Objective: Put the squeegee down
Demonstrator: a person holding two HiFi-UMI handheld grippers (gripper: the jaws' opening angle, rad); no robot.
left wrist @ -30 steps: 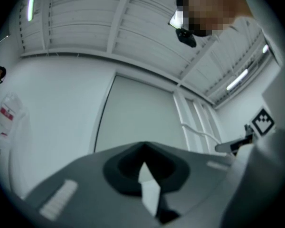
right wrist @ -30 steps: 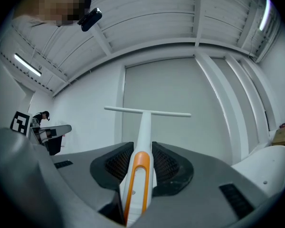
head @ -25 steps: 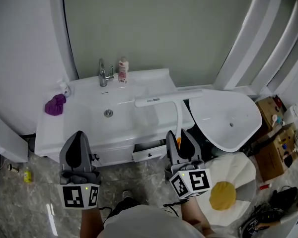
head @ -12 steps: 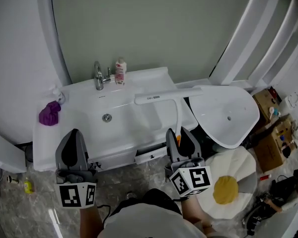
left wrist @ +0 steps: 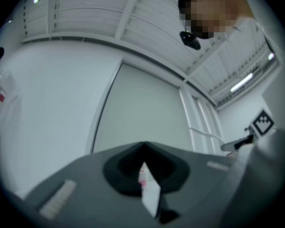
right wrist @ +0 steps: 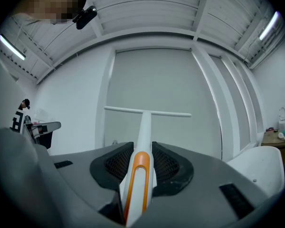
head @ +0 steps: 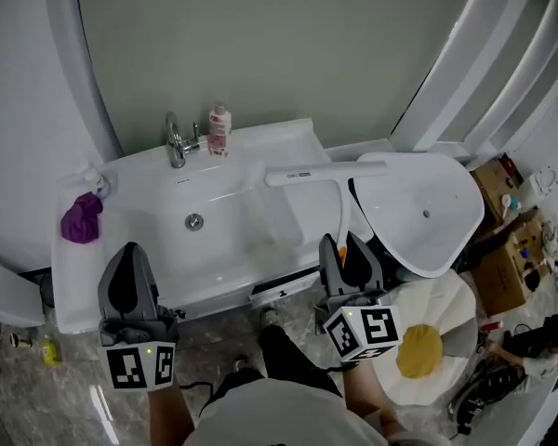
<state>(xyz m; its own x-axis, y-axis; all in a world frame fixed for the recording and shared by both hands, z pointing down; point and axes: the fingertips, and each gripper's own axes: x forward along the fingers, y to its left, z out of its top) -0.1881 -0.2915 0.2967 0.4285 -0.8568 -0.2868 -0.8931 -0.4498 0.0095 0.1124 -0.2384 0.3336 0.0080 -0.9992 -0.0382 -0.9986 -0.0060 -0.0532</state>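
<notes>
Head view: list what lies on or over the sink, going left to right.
Purple cloth → tap → bottle → squeegee

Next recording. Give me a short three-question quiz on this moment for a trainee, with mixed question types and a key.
1. True or false: the right claw grips the squeegee by its handle.
2. What lies at the left end of the sink? A) purple cloth B) yellow sponge C) blue cup
3. Fill in: the bottle stands beside the ___.

Key: 1 true; 2 A; 3 faucet
</notes>
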